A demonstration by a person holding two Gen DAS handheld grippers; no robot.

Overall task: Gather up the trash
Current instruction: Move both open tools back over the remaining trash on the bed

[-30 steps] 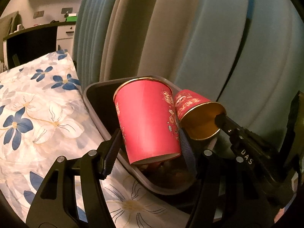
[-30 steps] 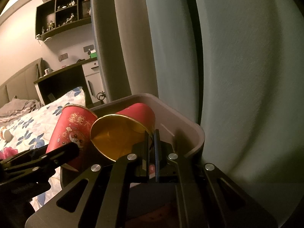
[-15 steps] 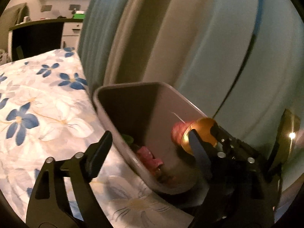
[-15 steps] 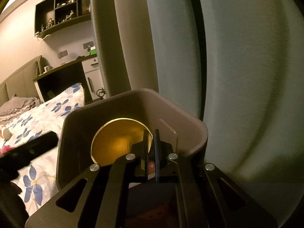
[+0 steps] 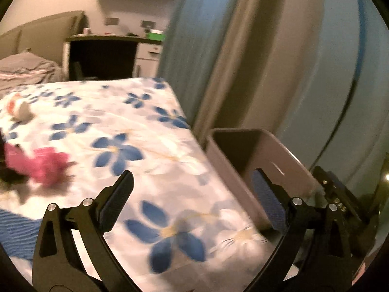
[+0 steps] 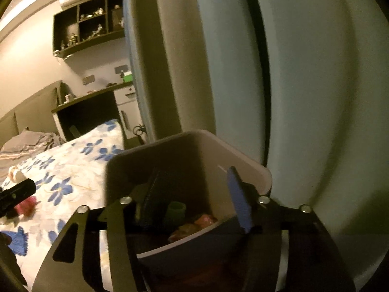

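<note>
A grey trash bin [image 6: 243,168] stands beside the bed; red cups and a green item [image 6: 176,210] lie inside. It also shows in the left wrist view [image 5: 279,155]. My right gripper [image 6: 194,194] is open and empty over the bin's mouth. My left gripper [image 5: 192,194] is open and empty above the bed's corner, left of the bin. A pink crumpled item [image 5: 36,165] lies on the floral bedsheet [image 5: 145,146], left of the left gripper. A small white and red item [image 5: 18,108] lies farther back on the bed.
Blue-grey curtains [image 6: 304,73] hang right behind the bin. A dark desk [image 5: 102,58] and wall shelves [image 6: 90,31] stand beyond the bed. A grey blanket [image 5: 24,69] lies at the bed's head.
Both red cups have left my grippers and dropped into the bin; both grippers opened. My left gripper has swung left, away from the bin, toward the bed.
</note>
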